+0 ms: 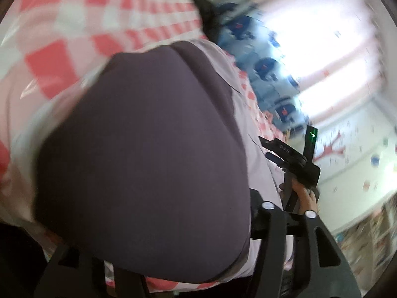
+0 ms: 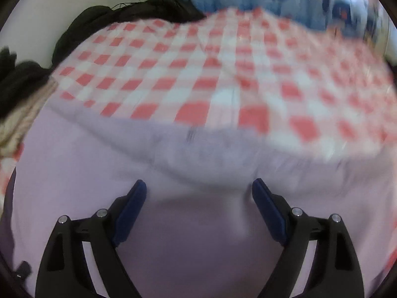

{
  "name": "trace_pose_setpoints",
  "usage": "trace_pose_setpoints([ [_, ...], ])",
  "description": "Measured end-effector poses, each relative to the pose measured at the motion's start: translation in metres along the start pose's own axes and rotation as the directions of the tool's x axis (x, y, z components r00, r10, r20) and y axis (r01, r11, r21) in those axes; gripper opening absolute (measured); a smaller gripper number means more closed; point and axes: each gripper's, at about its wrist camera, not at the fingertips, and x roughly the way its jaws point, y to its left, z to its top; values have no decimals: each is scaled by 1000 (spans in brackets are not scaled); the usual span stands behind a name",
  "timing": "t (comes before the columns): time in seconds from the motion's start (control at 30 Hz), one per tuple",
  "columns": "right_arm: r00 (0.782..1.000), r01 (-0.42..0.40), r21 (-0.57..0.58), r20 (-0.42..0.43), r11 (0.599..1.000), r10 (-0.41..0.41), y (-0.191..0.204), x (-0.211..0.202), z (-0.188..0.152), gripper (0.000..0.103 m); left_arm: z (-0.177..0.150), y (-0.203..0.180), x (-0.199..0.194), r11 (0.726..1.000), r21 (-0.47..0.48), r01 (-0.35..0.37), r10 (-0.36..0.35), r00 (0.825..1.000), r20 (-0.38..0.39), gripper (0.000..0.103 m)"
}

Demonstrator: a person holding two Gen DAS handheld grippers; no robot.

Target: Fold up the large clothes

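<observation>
Right hand-held gripper [image 2: 198, 211] over lilac garment [image 2: 186, 248]

bed: red-white checked cover [image 2: 223, 74] | window [image 1: 322, 44]: bright, blurred | wall [image 1: 359, 154]: seemingly white

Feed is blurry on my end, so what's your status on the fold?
Right claw open over the lilac garment. Left claw hidden behind its dark purple panel; state unclear. Garment on checkered sheet. Black clothes heaped at far edge.

pale lilac garment [image 2: 99, 164] with a dark purple panel [image 1: 148, 149] lies rumpled on checked bedding.
</observation>
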Motion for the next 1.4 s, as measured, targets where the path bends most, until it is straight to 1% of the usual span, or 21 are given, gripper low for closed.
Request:
trace_pose_setpoints([
  [0.07,998,55,-22,-19,998,-55,1,18,15,86,3,6,4,998,-57,14,-13,1000,17,60],
  [0.1,993,100,-43,-54,994,-102,2,34,21,94,5,8,5,997,-77,22,-20,999,27,69],
  [0.13,987,126,-67,-92,990,-132,2,55,21,96,7,12,6,994,-104,28,-23,998,50,72],
  [0.2,984,118,-70,-128,991,-126,0,75,14,97,9,8,11,995,-93,19,-11,997,80,77],
  [0.27,984,103,-48,-141,993,-109,-5,77,18,97,9,9,14,995,-95,8,-1,997,74,78],
  [0.33,988,59,-23,-140,998,-62,-11,58,21,97,8,13,15,994,-109,-2,10,998,68,79],
  [0.4,997,1,-22,-82,1000,-3,-11,23,13,96,8,14,16,994,-109,7,0,998,70,79],
  [0.47,1000,9,-56,-3,998,-9,-6,-20,-5,96,8,14,17,994,-104,15,-8,997,74,79],
  [0.53,999,42,-79,5,996,-42,-1,-37,-36,96,6,13,20,995,-94,17,-10,997,78,79],
  [0.57,998,58,-105,-32,993,-62,3,-29,-49,97,3,15,14,996,-83,21,-14,997,77,79],
  [0.6,991,60,-157,-107,986,-77,9,-6,-68,97,-7,13,7,997,-66,27,-22,997,79,79],
  [0.7,994,32,-126,-103,992,-45,3,2,-70,97,-11,8,6,999,-45,5,-1,996,85,79],
  [0.8,999,16,-93,-43,996,-20,6,-31,-68,97,-10,11,5,998,-63,10,-5,997,82,79],
  [0.9,998,55,-123,9,991,-54,21,-67,-94,97,-8,11,8,998,-63,6,0,996,84,79],
  [1.0,994,88,-149,-49,985,-97,29,-49,-122,97,-6,9,11,998,-64,-5,12,995,96,79],
  [1.1,993,79,-121,-80,990,-89,26,-49,-119,97,-2,9,15,998,-70,-9,16,994,108,79],
  [1.17,997,59,-101,-46,993,-64,29,-74,-116,97,-3,10,12,998,-70,-2,10,994,105,79],
  [1.23,994,110,-149,0,983,-111,41,-97,-125,97,-3,11,11,997,-72,3,4,995,101,79],
  [1.27,993,112,-156,-8,981,-115,43,-97,-131,97,-4,12,10,997,-74,4,4,995,100,79],
  [1.33,987,116,-193,-86,974,-134,48,-72,-146,97,-6,11,11,997,-75,-3,11,995,102,79],
  [1.4,988,106,-191,-90,976,-125,46,-61,-152,97,-7,8,12,998,-67,-15,22,994,108,79],
])
